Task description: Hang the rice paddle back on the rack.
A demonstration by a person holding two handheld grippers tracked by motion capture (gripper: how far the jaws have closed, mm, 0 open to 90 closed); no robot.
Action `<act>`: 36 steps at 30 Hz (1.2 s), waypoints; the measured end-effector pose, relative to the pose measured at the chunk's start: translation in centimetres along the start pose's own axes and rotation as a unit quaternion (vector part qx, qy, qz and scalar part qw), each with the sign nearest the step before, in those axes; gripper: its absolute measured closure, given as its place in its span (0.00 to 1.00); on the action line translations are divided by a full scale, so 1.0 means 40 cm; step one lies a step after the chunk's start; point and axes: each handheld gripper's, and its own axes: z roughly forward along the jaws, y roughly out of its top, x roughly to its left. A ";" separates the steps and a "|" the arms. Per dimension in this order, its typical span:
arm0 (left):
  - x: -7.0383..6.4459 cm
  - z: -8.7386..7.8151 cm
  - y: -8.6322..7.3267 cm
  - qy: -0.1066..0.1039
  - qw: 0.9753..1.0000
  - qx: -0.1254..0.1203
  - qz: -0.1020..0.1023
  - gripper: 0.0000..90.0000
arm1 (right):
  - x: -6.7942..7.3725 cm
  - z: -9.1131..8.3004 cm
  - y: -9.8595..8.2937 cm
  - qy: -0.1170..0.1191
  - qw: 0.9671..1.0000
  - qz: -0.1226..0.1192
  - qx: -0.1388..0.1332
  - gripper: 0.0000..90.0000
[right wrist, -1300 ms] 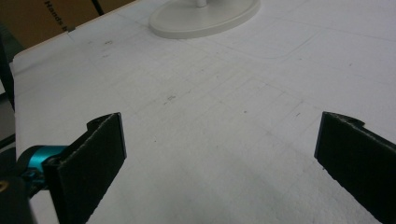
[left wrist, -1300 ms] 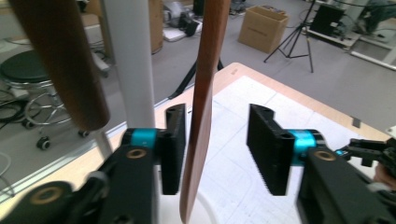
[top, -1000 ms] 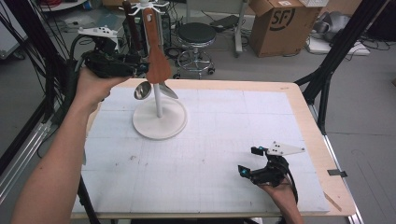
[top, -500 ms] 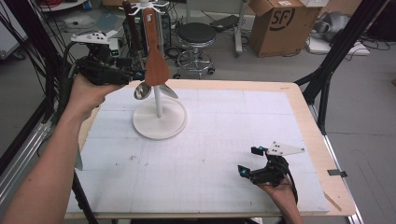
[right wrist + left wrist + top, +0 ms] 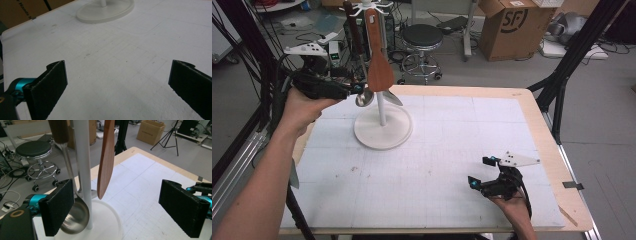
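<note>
The polished steel ladle (image 5: 75,216) gleams, its bowl mirror-bright, under a dark brown wooden handle (image 5: 59,131). The flat reddish-brown wooden spatula (image 5: 106,160) looks smooth with a satin sheen. The white utensil stand (image 5: 382,131) has a smooth, faintly glossy pole and round base. The worktop (image 5: 452,150) carries matt white sheeting with faint grid lines inside a pale bare-wood border. The left hand-held gripper (image 5: 125,207) has matt black, finely grained pads.

The right gripper (image 5: 117,87) holds its two black jaws wide apart with nothing between them, low over the white table (image 5: 112,62). Farther off stands the round white base (image 5: 105,11) of a stand.
</note>
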 end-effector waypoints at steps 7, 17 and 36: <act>-0.011 -0.009 -0.026 0.000 1.000 0.005 0.003 0.08 | 0.006 -0.003 0.000 -0.002 1.000 0.001 -0.002 0.01; -0.036 -0.015 -0.071 -0.006 1.000 0.004 0.011 0.07 | 0.004 -0.011 -0.005 -0.014 1.000 0.003 -0.003 0.01; -0.075 0.000 -0.202 -0.023 1.000 0.009 0.001 0.02 | 0.005 -0.013 -0.011 -0.014 1.000 0.006 0.002 0.01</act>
